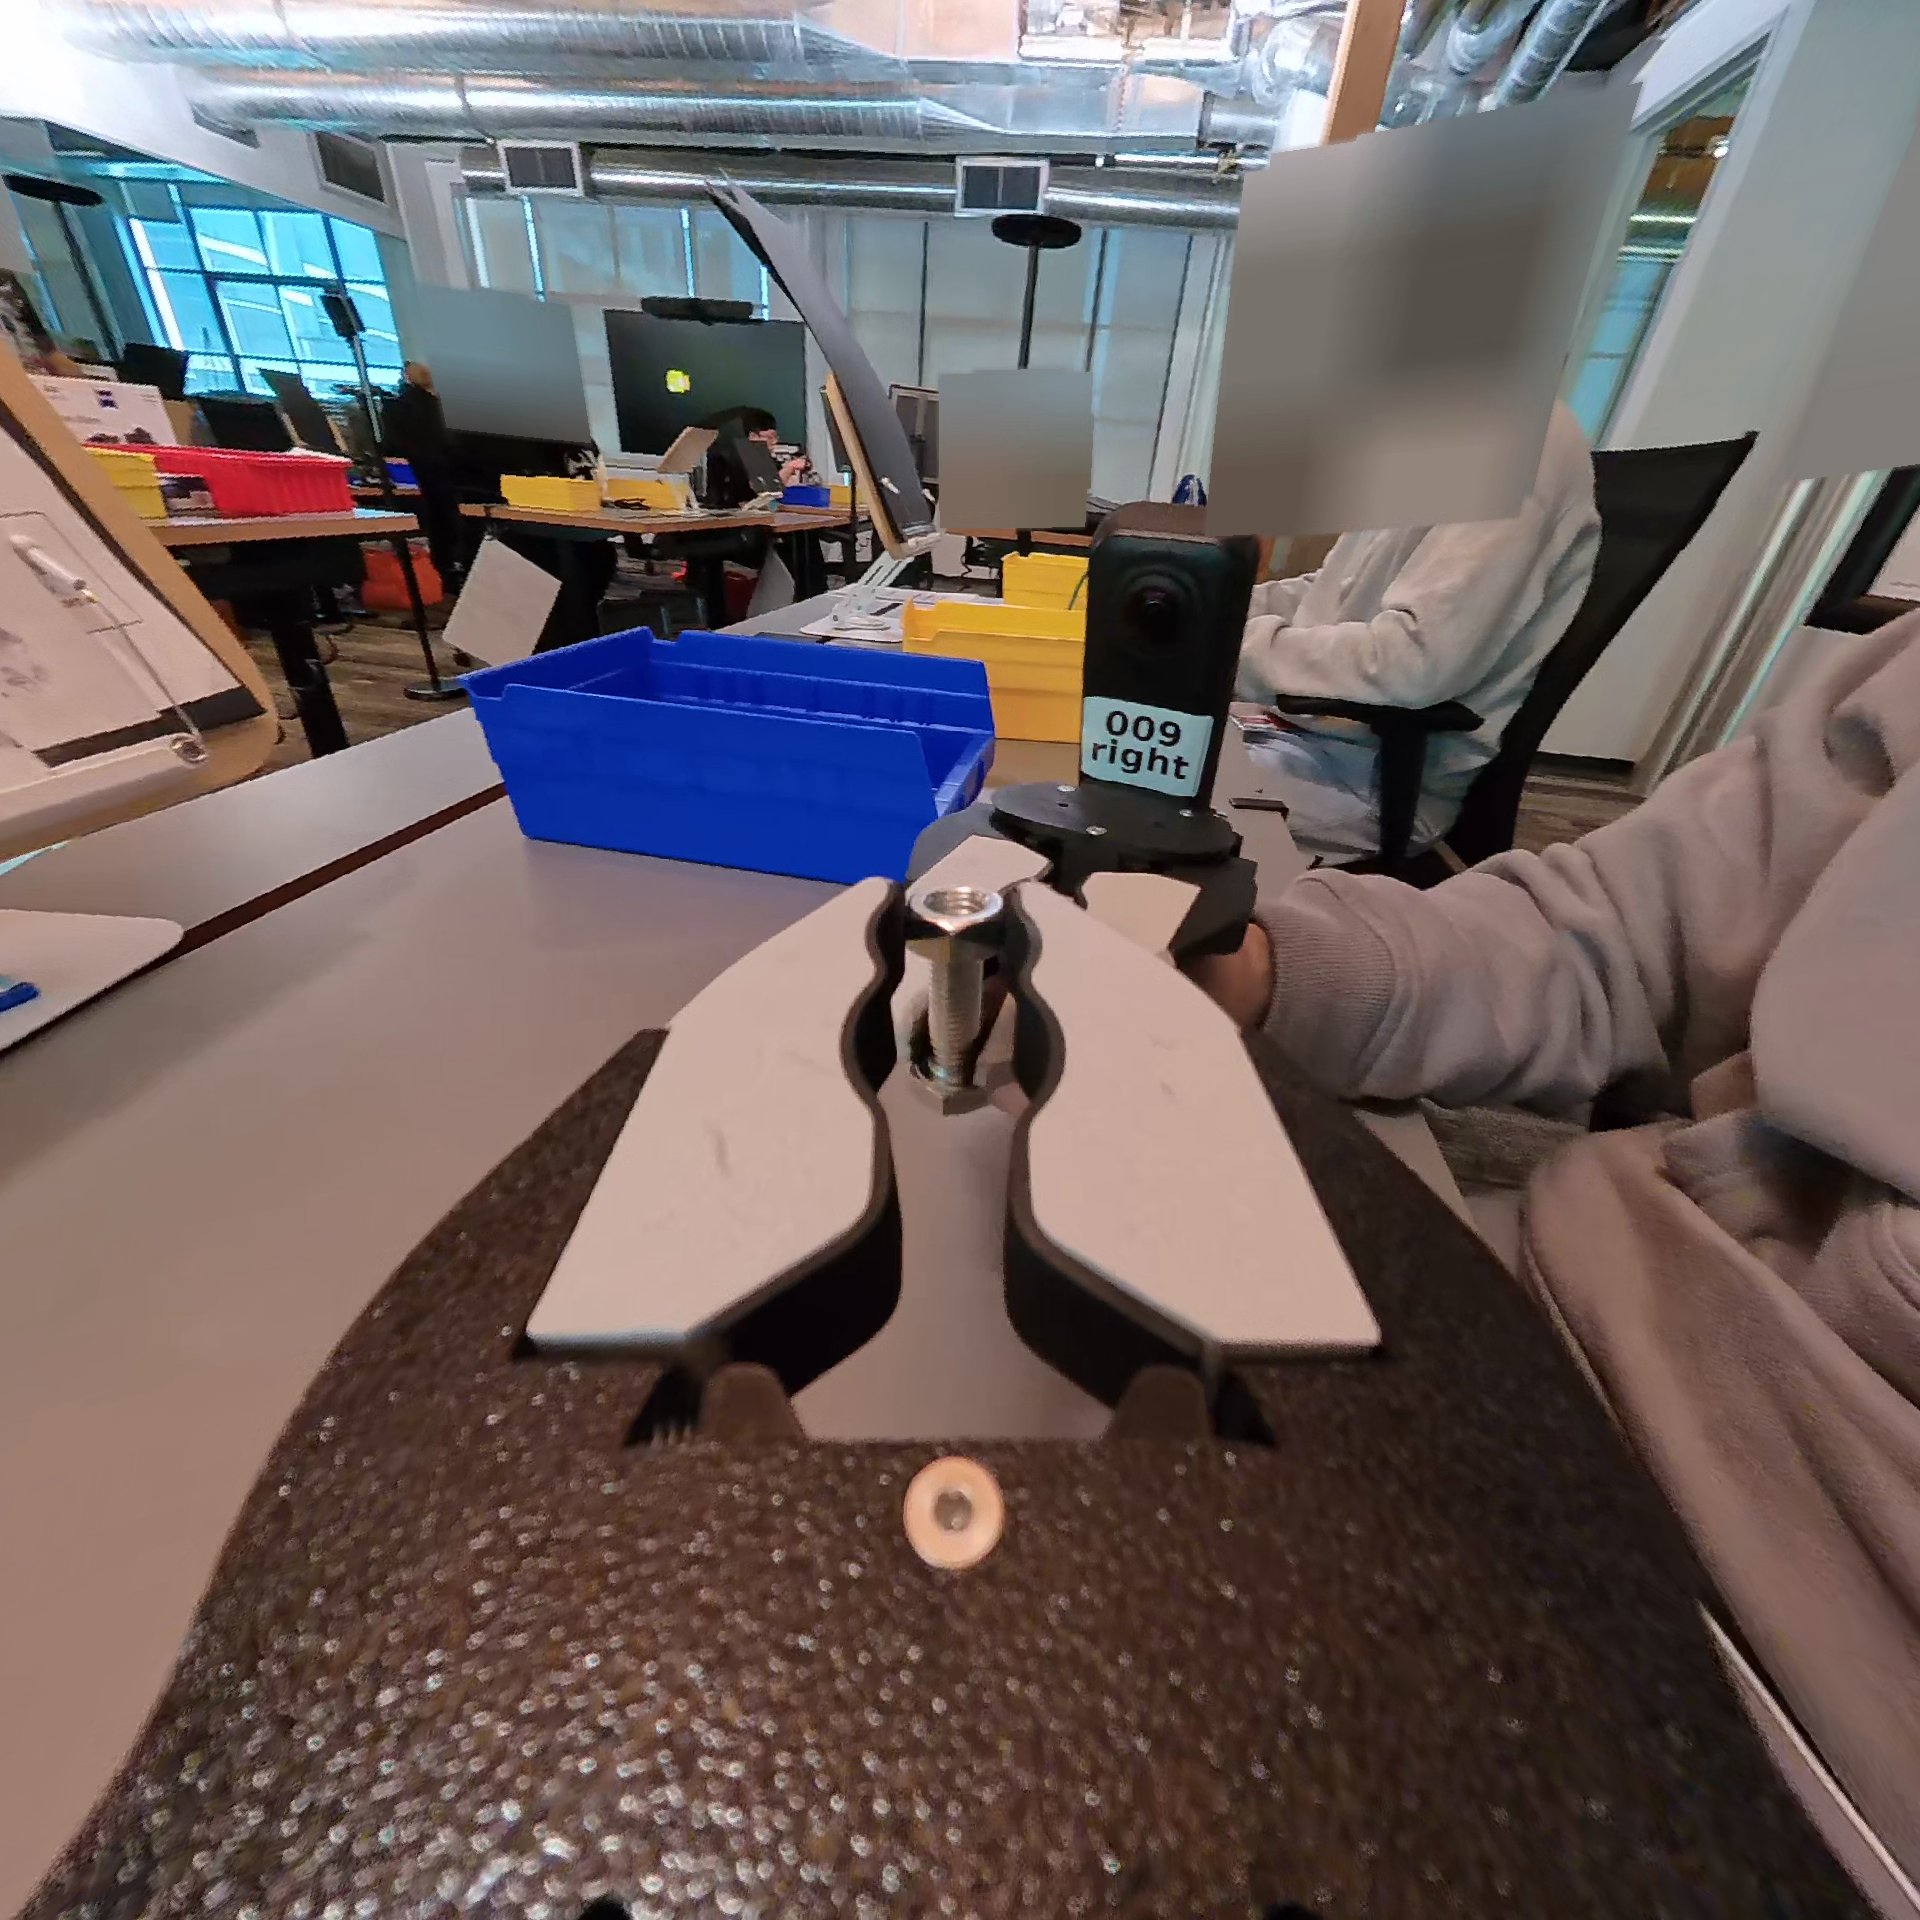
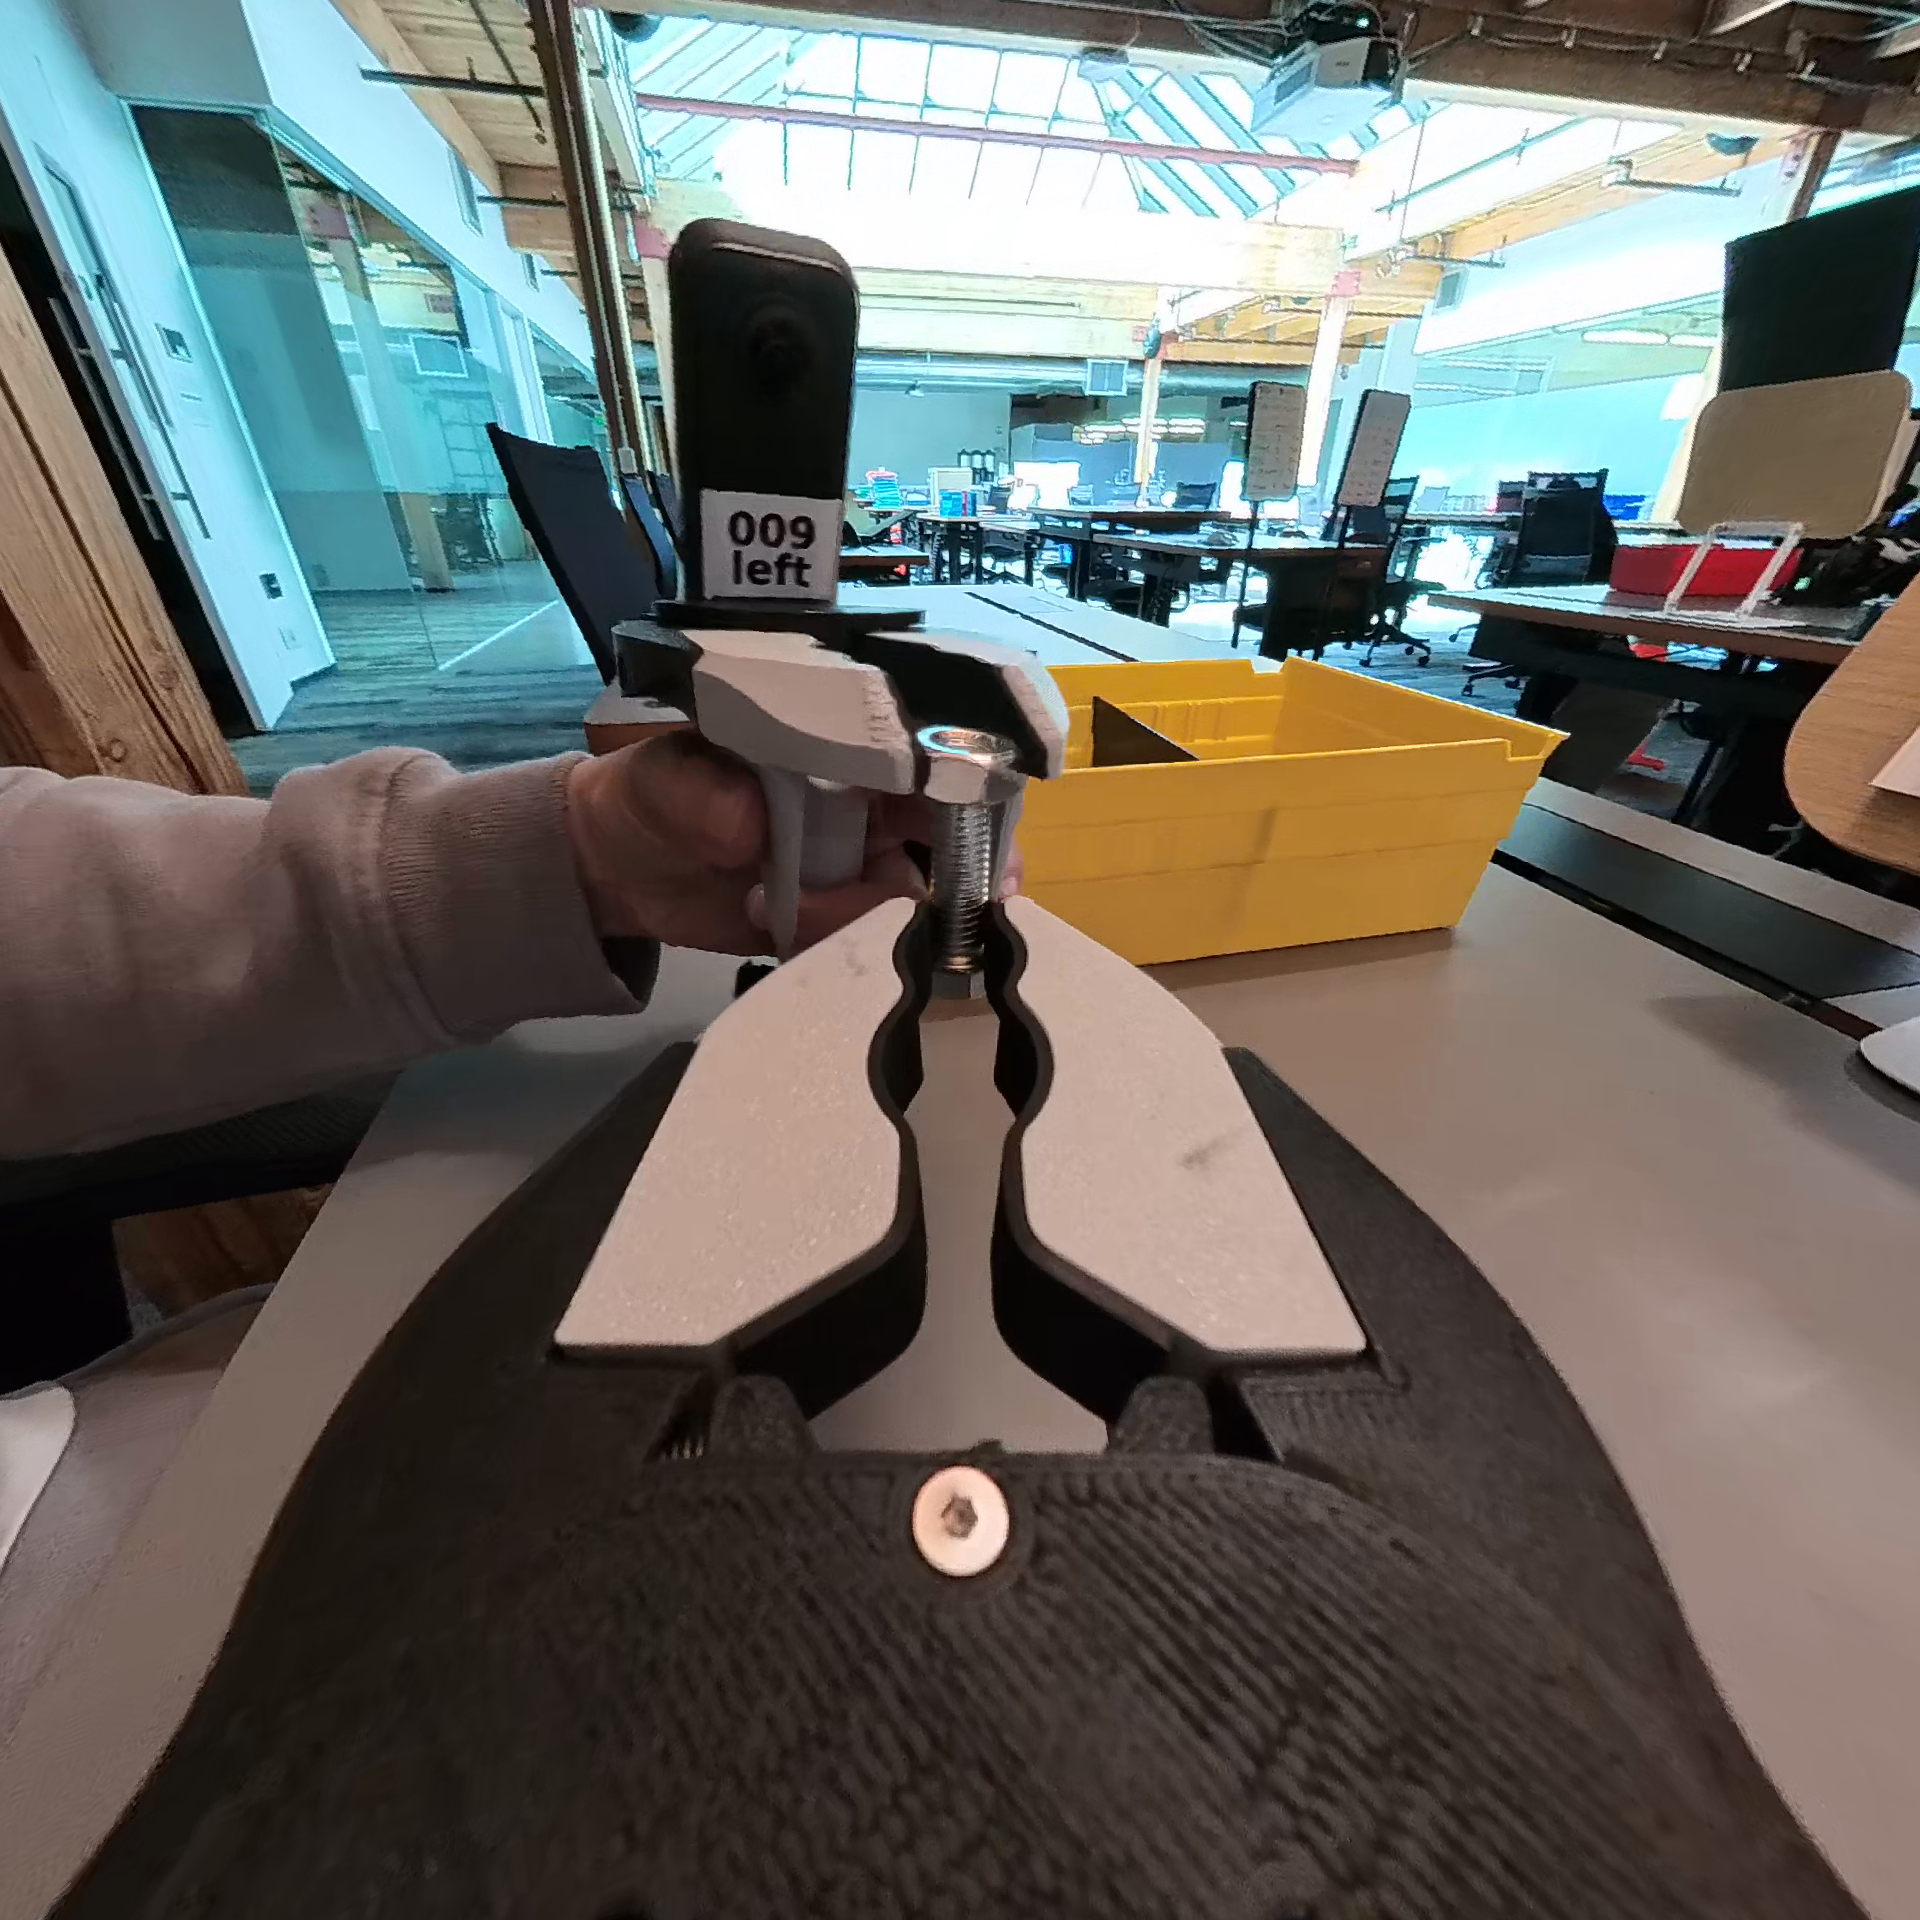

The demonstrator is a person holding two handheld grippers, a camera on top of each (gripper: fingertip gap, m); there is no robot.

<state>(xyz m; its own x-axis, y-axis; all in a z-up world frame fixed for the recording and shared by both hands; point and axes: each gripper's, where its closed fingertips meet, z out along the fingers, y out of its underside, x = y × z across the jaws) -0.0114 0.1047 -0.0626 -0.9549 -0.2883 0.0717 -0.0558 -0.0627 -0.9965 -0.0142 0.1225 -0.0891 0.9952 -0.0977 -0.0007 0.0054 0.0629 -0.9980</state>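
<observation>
Left wrist view: we see our left gripper (image 1: 954, 914) clamped on the steel nut (image 1: 954, 910) atop an upright bolt (image 1: 952, 1013), near the table's (image 1: 312, 1039) right edge. Our right gripper (image 2: 958, 961) grips the bolt low, at the shank or head, hard to tell which. We should keep the bolt plumb, the lower grip firm, and the nut square to the thread.

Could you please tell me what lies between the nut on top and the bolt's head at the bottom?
Only the bolt's threaded shaft, standing upright; both wrist views show it.
</observation>
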